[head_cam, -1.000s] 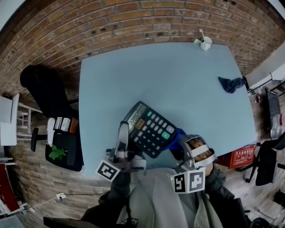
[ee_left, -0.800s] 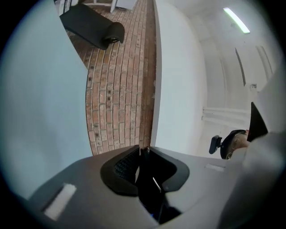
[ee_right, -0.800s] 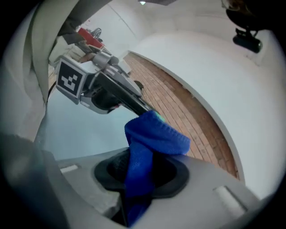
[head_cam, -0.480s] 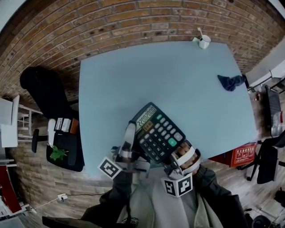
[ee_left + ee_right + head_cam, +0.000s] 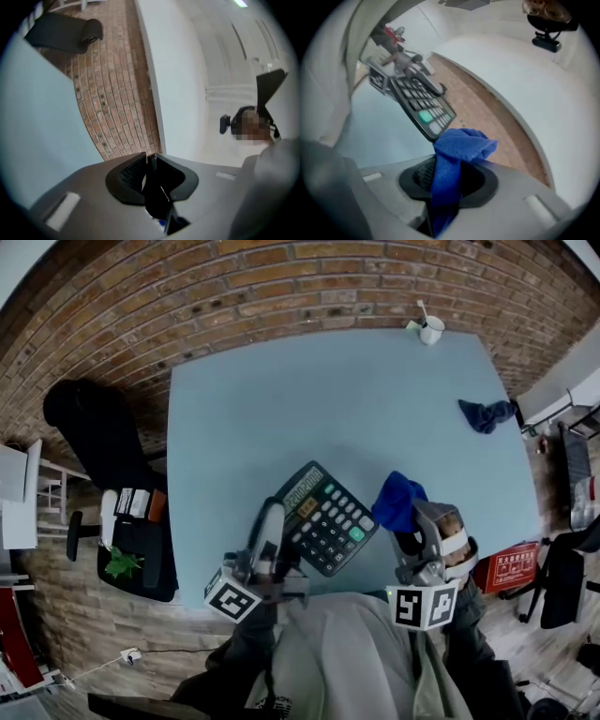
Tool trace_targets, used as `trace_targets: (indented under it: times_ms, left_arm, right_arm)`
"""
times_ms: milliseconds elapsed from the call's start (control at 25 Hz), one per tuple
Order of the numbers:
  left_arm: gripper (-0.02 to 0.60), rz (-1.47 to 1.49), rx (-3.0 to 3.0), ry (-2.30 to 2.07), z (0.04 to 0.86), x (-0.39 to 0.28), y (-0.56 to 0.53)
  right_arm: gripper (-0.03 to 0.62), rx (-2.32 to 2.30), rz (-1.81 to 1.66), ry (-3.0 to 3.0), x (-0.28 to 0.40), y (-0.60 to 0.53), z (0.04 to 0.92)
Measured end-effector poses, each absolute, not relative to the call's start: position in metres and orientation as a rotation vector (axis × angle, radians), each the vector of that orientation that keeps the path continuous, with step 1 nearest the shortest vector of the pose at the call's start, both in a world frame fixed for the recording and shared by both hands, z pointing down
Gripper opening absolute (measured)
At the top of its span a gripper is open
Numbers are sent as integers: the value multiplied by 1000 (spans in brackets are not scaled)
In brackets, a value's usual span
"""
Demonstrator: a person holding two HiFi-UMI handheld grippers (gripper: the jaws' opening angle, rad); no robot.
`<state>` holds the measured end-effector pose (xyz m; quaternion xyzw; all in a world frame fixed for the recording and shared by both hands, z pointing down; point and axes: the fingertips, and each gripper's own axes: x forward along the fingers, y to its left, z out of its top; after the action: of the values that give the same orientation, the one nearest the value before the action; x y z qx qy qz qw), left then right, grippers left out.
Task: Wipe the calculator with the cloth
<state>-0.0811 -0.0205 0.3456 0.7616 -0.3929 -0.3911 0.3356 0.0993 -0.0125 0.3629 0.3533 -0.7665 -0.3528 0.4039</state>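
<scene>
Cloth off the calculator

Head view: the right tool [image 5: 414, 526], clamping the blue cloth [image 5: 398, 501], has swung off the calculator [image 5: 323, 531] to its right, so wiping seems paused. Left gripper view: the left tool [image 5: 151, 161] pinches the calculator's edge narrowly, above the worktop [image 5: 33, 117]. Right gripper view: cloth and calculator apart.

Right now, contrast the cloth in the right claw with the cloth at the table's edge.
The held cloth is bright blue; the edge cloth is darker navy. The held cloth is pinched in the right claw, off the table; the edge cloth lies crumpled, untouched. Both are blue.
</scene>
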Motion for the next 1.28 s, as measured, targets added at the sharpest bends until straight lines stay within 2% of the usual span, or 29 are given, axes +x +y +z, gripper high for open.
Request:
trace_targets:
  times_ms: [200,480,680,960,1120,1280]
  left_arm:
    - [49,-811,2177,-1176,349,-74,-20]
    - [57,-579,2375,-1155,371,-33,-13]
    - [58,-524,2341,-1108,408,-31,-13]
    - [54,-511,2228,-989,484,-40,-40]
    - [54,-483,2187,-839,514,-36,-69]
    - [54,-331,2208,-713,536,-20,-90]
  right_arm:
    - [106,406,-905,-1791,60,48,397]
    - [106,342,-893,-1684,40,15,427]
    - [106,457,-619,-1676,70,-19,477]
    - [107,446,-309,-1744,94,21,551]
    - [109,645,-119,-1808,107,19,575]
    - [112,882,262,-1976,115,7,586]
